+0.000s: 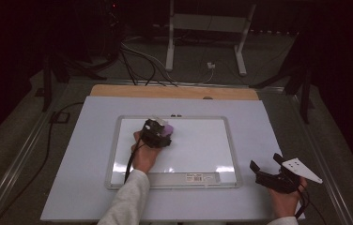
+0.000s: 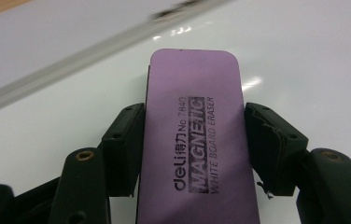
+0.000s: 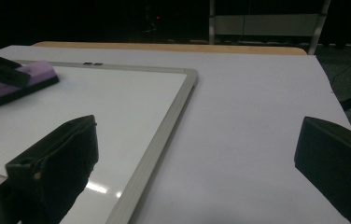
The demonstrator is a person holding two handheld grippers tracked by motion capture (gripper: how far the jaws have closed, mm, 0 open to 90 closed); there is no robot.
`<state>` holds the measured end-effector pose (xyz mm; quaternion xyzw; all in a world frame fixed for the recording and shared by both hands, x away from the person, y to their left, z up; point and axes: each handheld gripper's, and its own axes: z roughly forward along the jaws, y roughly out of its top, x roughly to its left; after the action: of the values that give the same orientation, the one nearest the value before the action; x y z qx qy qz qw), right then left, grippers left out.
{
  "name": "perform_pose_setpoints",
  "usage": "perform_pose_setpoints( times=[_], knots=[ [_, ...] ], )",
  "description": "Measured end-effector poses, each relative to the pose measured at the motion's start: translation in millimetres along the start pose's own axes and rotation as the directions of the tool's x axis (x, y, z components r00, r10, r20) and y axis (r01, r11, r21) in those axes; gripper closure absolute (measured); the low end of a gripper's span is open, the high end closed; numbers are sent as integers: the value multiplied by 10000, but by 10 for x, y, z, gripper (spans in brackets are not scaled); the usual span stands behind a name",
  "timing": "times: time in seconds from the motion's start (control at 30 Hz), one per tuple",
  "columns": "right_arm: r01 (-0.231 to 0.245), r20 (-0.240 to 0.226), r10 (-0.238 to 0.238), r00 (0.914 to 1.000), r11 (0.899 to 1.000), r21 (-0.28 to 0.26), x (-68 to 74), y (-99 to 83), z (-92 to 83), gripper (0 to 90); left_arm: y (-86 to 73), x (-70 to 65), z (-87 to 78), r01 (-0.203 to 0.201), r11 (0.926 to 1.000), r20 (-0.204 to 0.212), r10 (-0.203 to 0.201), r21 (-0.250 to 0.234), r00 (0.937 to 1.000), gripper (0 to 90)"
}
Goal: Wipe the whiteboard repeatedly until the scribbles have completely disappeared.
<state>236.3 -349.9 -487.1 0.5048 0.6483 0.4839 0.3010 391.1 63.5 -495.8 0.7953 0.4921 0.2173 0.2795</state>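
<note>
Left tongs [image 2: 194,140] clamped the purple eraser [image 2: 194,140], flat on the whiteboard [image 1: 203,140]; board looked clean, wiping near done; right tongs [image 3: 197,172] gaped idle beside it

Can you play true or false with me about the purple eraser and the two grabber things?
1. The left gripper squeezes a purple rectangular whiteboard eraser. True.
2. The eraser sits on the wooden table edge. False: it rests on the white framed whiteboard.
3. The right gripper holds a marker. False: its jaws are open and empty.
4. The right gripper is beside the whiteboard, over the white sheet. True.
5. The eraser is green. False: it is purple.
</note>
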Motion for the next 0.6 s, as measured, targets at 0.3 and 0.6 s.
perform_pose_setpoints(
  times=[0.3, 0.6],
  knots=[
    [87, -62, -86, 9999, 9999, 72, 33, -1, 23, 0, -2, -76, 6, 238, 9997, 155, -237, -54, 9996, 421],
    [19, -27, -19, 10000, 10000, 33, 13, -1, 4, 0, -22, -550, -44, -1074, 9934, 1636, 1126, -406, 9801, 421]
  ],
)
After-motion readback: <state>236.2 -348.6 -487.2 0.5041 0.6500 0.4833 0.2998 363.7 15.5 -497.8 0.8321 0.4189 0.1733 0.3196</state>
